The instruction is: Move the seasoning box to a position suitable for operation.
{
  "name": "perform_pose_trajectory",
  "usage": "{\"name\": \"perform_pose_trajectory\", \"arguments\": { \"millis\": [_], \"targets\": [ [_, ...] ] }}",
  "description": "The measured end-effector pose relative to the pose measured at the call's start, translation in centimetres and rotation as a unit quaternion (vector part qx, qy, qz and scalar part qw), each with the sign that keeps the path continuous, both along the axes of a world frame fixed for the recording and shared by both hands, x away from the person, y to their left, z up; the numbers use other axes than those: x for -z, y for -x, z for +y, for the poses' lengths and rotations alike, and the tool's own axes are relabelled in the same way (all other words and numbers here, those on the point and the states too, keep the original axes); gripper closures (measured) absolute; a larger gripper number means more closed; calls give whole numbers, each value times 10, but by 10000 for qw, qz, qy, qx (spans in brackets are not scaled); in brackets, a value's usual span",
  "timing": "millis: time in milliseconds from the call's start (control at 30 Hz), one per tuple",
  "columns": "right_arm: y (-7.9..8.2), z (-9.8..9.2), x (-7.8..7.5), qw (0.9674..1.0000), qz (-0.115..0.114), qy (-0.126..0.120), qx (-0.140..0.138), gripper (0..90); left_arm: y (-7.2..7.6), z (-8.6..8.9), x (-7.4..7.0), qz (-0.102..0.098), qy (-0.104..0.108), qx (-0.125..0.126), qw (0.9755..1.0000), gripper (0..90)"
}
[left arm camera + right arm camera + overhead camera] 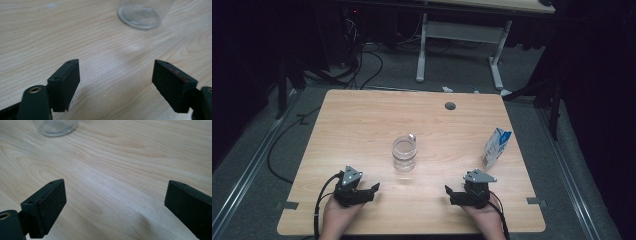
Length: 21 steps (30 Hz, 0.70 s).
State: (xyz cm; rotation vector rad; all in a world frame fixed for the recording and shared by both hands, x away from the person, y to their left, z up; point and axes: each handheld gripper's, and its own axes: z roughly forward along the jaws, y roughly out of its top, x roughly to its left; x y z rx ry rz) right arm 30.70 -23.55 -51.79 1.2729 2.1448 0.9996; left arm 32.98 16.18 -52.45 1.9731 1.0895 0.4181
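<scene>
Left tongs (374, 188) and right tongs (448, 191) low on near desk (362, 125), both wide apart, nothing between. Glass jar (404, 154) upright mid-desk, between and beyond them, untouched. Milk carton (497, 148) far right, upright.

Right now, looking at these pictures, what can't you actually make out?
- Glass jar: both gripper views cut it off at the top edge, so just its base shows; the high view can't settle whether it holds water.
- Milk carton: its print is too small in the high view.
- Floor beyond the table: darkness hides the cables and gear.
</scene>
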Motion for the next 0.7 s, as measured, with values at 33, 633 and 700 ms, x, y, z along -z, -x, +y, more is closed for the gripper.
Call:
{"name": "perform_pose_trajectory", "arguments": {
  "millis": [33,633,700],
  "targets": [
    [1,-1,0,10000,8,-2,41,54,0,1,0,-29,30,-22,10000,249],
    [-4,-3,5,9997,-96,-59,-213,238,1,7,-4,-206,141,-232,9994,346],
    [-5,-3,5,9996,-122,-17,-261,245,2,6,-5,-246,93,-221,9994,345]
  ]
}}
